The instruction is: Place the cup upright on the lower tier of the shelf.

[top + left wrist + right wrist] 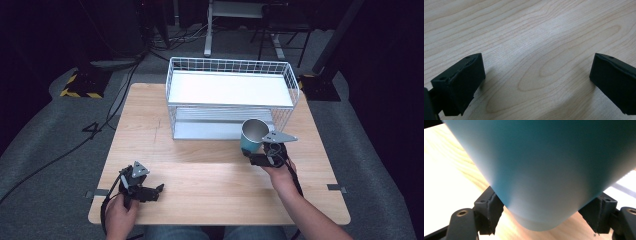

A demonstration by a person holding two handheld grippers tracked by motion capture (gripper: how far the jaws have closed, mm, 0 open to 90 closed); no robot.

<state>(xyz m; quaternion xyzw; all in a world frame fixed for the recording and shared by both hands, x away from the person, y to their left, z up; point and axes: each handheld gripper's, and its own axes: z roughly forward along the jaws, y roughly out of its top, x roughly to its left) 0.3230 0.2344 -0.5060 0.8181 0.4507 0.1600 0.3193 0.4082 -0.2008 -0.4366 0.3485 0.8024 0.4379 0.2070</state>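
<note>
1. The right gripper [257, 159], right of centre in the high view, clamps the teal cup [251, 135] low on its tapered base; the smooth wall could slide free.
2. Raised just before the wire rack [230, 95], the cup might strike its lower shelf.
3. The left gripper [150, 192], lower left, rests spread wide and empty.

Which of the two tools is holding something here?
The right tool, near the wire rack: its jaws clamp the lower part of a teal cup. The left tool sits open over bare table.
</note>
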